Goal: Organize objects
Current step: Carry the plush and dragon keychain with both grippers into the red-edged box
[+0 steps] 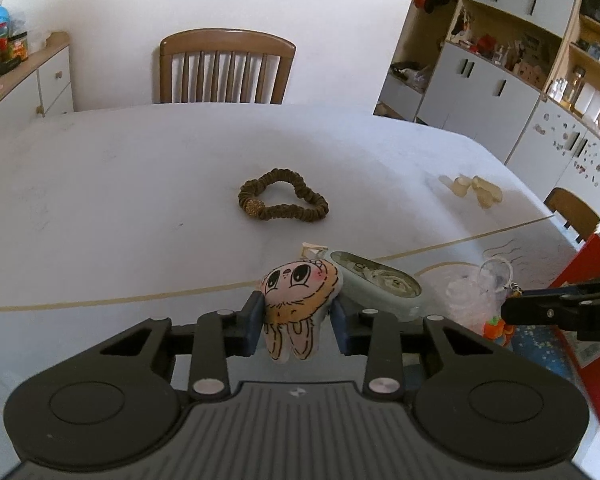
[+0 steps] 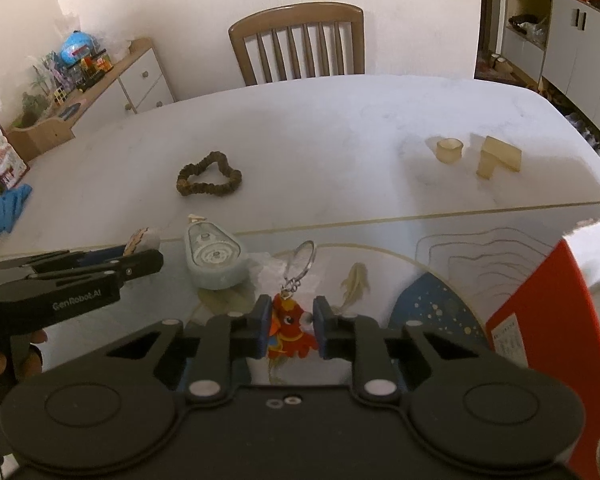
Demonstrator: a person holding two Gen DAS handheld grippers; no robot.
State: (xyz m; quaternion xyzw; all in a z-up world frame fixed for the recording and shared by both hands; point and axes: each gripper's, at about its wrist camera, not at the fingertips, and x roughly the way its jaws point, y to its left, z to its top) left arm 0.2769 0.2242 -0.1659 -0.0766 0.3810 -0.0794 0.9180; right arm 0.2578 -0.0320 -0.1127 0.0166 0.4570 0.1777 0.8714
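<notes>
Two hand-held grippers work side by side over a white table (image 1: 100, 168) whose near end bears a printed mat. The left gripper (image 1: 298, 316) is clamped on a small plush charm (image 1: 296, 300) printed with a big-eyed cartoon face; its blue pads (image 1: 256, 316) press both flanks of the charm, which hangs between them with its two long ears pointing toward the camera. The right gripper (image 2: 290, 326) is clamped on a red keychain figure (image 2: 292, 326), whose metal ring (image 2: 302, 258) stands above the pads. A pale-blue teardrop-shaped case (image 2: 214, 258) lies on the mat just beyond and between the two grippers, touching neither. Farther out on the bare tabletop rests a brown scrunchie (image 1: 282, 196) with a gold bead, well apart from both grippers. Two translucent yellowish pieces (image 2: 476, 154) sit near the table's right edge. A red box (image 2: 540, 328) stands at the right margin, a wooden chair (image 1: 224, 66) at the far side of the table, and shelving (image 1: 520, 60) fills the right background.
</notes>
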